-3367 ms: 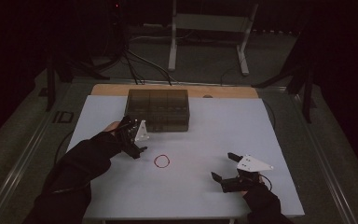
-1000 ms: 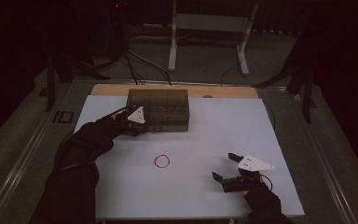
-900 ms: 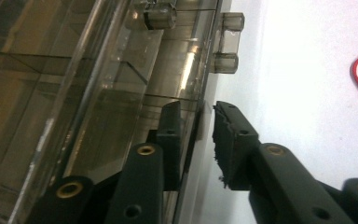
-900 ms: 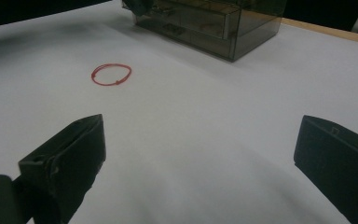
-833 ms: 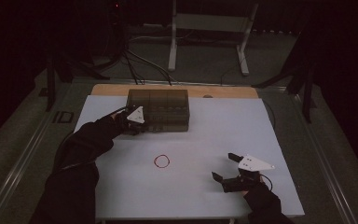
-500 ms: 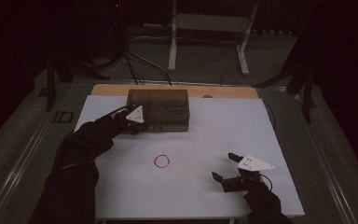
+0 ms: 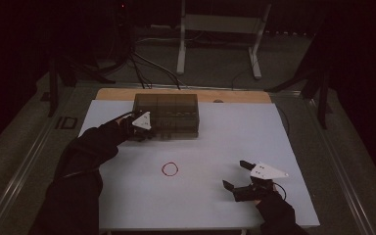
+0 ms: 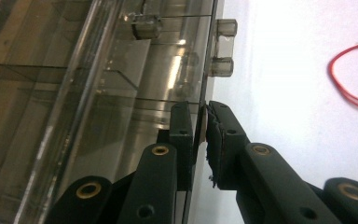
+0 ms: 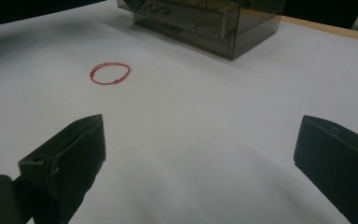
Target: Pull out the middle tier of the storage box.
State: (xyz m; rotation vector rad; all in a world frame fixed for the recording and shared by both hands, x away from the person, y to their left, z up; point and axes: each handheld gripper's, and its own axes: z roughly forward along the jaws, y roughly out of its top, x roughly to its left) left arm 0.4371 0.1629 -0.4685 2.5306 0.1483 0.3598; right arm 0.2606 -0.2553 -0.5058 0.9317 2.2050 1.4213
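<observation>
Left hand-held gripper (image 8: pixel 200 128) has just been closing, now pinching the front edge of the clear organizer box (image 7: pixel 166 115) at the counter's (image 7: pixel 284 147) far side. Box not yet opened. Red rubber band (image 7: pixel 170 169) lies mid-counter, untouched. Right hand-held gripper (image 7: pixel 236 176) wide open, empty.

Your left gripper (image 8: pixel 200 126) hides the box's (image 8: pixel 98 93) front edge; box contents too murky to tell; box cut off at frame's left.

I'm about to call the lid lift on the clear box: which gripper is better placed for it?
Left. The left gripper is already at the clear box, its jaws just closing on the thin front edge. The right gripper sits open on the white table, far from the box, nearer the red band.
</observation>
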